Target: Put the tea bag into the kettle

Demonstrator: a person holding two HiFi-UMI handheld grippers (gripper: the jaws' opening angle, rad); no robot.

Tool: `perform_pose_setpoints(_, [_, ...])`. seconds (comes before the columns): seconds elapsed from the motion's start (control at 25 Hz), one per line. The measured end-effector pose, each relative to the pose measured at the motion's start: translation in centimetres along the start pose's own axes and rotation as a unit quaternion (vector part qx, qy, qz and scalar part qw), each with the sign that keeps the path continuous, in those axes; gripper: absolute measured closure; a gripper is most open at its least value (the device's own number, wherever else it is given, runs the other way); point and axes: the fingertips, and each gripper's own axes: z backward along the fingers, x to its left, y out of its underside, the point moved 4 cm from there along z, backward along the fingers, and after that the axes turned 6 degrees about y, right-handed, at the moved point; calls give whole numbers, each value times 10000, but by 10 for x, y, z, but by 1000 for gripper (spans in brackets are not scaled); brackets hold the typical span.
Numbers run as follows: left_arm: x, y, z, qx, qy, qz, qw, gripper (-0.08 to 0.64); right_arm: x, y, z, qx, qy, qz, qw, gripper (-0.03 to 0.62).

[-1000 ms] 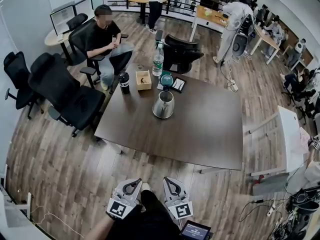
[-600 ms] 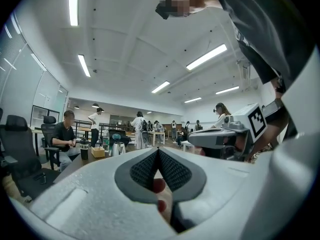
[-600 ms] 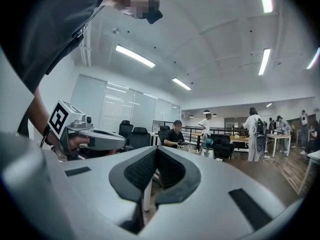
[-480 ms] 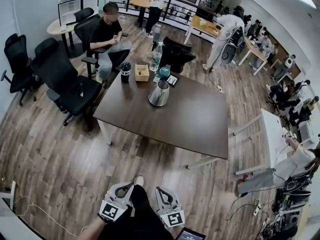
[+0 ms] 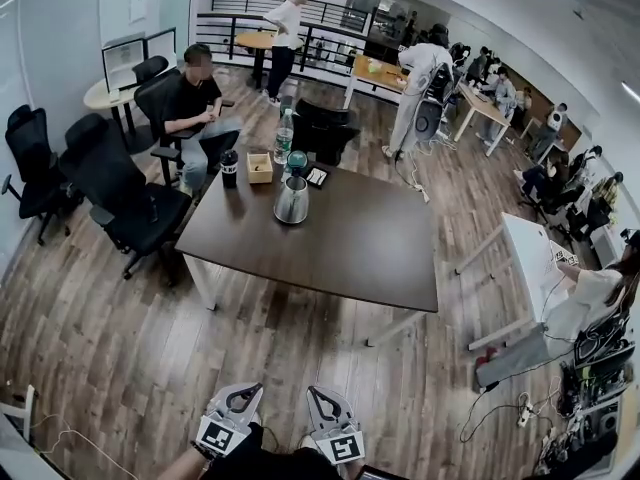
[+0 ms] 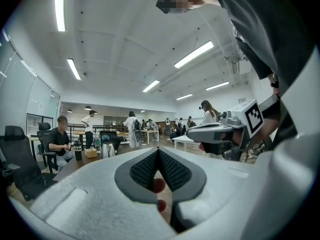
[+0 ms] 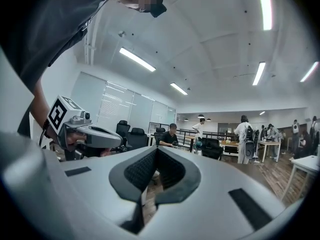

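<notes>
- A dark brown table (image 5: 350, 243) is standing on a wooden floor (image 5: 120, 318).
- A black tumbler (image 5: 229, 168), a small wooden box (image 5: 260, 167) and a clear water bottle (image 5: 284, 136) are sitting near the table's far edge.
- A seated person (image 5: 195, 103) in a black top is sitting just beyond the table's far left corner.
- A black office chair (image 5: 120, 193) is standing just beside the table's left end.
- A person in a white shirt (image 5: 285, 28) is standing at the back of the room.
- A white table (image 5: 530, 263) is standing off to the right, apart from the brown one.
</notes>
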Motion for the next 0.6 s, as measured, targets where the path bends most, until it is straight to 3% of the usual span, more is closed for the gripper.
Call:
perform_pose_setpoints(0.16, [-57, -3, -21, 102, -65, -137, 9998, 566, -28, 12, 58, -37, -18, -8, 10000, 588])
perform_pose_setpoints(0.36, [-161, 4, -58, 156, -117, 112, 9997, 566, -68, 39, 140, 88, -28, -125, 9999, 588])
perform_pose_setpoints(0.6, [-267, 12, -89, 179, 305, 256, 9990, 566, -102, 61, 194, 233, -61, -124, 9996, 588])
